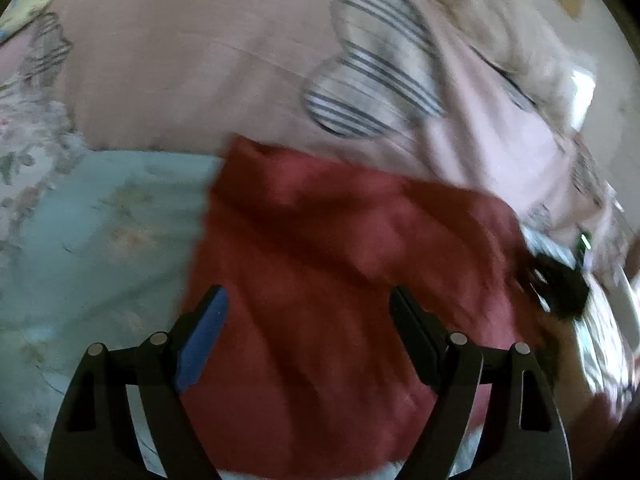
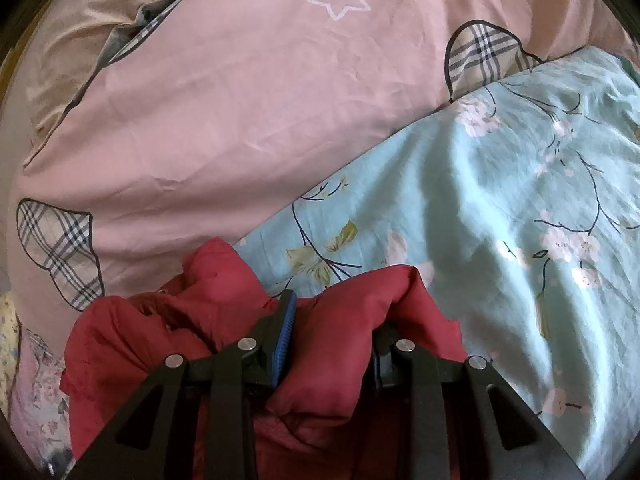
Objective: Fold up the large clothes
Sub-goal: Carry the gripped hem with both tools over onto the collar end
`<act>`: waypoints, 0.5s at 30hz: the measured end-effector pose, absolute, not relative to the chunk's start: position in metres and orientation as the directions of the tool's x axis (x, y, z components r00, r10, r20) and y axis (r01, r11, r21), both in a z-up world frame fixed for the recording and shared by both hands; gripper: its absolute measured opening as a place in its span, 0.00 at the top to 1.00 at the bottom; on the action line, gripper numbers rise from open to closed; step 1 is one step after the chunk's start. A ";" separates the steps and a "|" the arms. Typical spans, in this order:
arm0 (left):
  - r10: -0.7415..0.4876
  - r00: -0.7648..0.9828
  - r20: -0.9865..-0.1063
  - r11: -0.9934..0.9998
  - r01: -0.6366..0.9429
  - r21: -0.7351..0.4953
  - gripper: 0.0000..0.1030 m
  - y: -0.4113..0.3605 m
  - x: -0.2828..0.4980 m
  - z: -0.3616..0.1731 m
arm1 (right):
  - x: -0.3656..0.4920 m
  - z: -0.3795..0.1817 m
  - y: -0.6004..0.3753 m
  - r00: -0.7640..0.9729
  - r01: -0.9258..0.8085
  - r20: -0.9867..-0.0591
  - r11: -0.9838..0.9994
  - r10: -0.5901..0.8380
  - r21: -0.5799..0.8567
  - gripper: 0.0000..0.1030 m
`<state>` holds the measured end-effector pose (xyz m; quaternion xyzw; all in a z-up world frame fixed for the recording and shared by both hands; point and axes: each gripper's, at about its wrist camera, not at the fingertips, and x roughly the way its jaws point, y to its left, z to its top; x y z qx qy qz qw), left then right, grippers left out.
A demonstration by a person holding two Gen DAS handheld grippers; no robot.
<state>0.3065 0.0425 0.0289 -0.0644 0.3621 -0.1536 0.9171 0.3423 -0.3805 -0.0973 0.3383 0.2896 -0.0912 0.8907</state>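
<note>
A dark red garment (image 1: pixel 344 264) lies spread on a pale blue floral bed sheet (image 1: pixel 100 232). In the left wrist view my left gripper (image 1: pixel 308 300) hangs open over the red cloth, jaws wide apart, holding nothing. The view is blurred by motion. In the right wrist view my right gripper (image 2: pixel 336 316) is shut on a bunched fold of the red garment (image 2: pixel 328 352). The cloth bulges between the blue pad (image 2: pixel 285 332) and the other finger, which it mostly hides. More red cloth (image 2: pixel 132 336) is heaped to the left.
A pink duvet (image 2: pixel 224 100) with plaid hearts and a white star lies behind the garment; it also shows in the left wrist view (image 1: pixel 180 60). The blue floral sheet (image 2: pixel 500 200) spreads to the right. A black object (image 1: pixel 560 280) sits at the garment's right edge.
</note>
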 end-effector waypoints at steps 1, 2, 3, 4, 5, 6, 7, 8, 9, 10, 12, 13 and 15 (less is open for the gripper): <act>-0.344 0.680 -0.647 0.939 0.260 -0.226 0.19 0.032 0.299 0.024 | 0.343 -0.097 -0.380 0.817 0.358 -0.576 0.754 0.033 0.550 0.72; -0.349 0.673 -0.653 0.936 0.281 -0.211 0.19 0.021 0.292 0.019 | 0.343 -0.097 -0.380 0.818 0.356 -0.575 0.756 0.032 0.549 0.72; -0.342 0.669 -0.660 0.937 0.296 -0.185 0.19 0.011 0.288 0.014 | 0.342 -0.096 -0.379 0.820 0.354 -0.572 0.756 0.033 0.551 0.72; -0.317 0.670 -0.671 0.942 0.301 -0.145 0.19 0.000 0.286 0.009 | 0.342 -0.095 -0.380 0.821 0.351 -0.570 0.756 0.036 0.553 0.71; -0.279 0.677 -0.681 0.951 0.293 -0.099 0.19 -0.008 0.286 0.003 | 0.341 -0.094 -0.380 0.822 0.346 -0.567 0.755 0.041 0.557 0.69; -0.248 0.683 -0.687 0.957 0.282 -0.064 0.19 -0.015 0.289 -0.003 | 0.338 -0.092 -0.381 0.822 0.345 -0.567 0.756 0.043 0.557 0.68; -0.223 0.690 -0.689 0.961 0.275 -0.035 0.18 -0.019 0.291 -0.007 | 0.336 -0.088 -0.381 0.822 0.343 -0.568 0.757 0.045 0.556 0.68; -0.187 0.693 -0.696 0.966 0.258 -0.002 0.17 -0.021 0.296 -0.014 | 0.332 -0.084 -0.381 0.823 0.339 -0.566 0.758 0.048 0.557 0.65; -0.169 0.688 -0.706 0.970 0.244 0.005 0.17 -0.022 0.303 -0.019 | 0.326 -0.077 -0.380 0.829 0.330 -0.557 0.760 0.052 0.560 0.62; -0.165 0.682 -0.712 0.971 0.239 0.004 0.17 -0.022 0.307 -0.022 | 0.318 -0.071 -0.379 0.838 0.317 -0.544 0.764 0.053 0.562 0.59; -0.148 0.687 -0.712 0.974 0.226 0.015 0.17 -0.023 0.314 -0.023 | 0.300 -0.055 -0.373 0.857 0.289 -0.514 0.784 0.045 0.549 0.52; -0.139 0.688 -0.712 0.975 0.220 0.023 0.17 -0.024 0.315 -0.023 | 0.289 -0.047 -0.369 0.867 0.271 -0.497 0.801 0.038 0.533 0.49; -0.130 0.690 -0.712 0.977 0.211 0.026 0.17 -0.025 0.318 -0.022 | 0.268 -0.036 -0.357 0.881 0.231 -0.472 0.835 0.038 0.499 0.40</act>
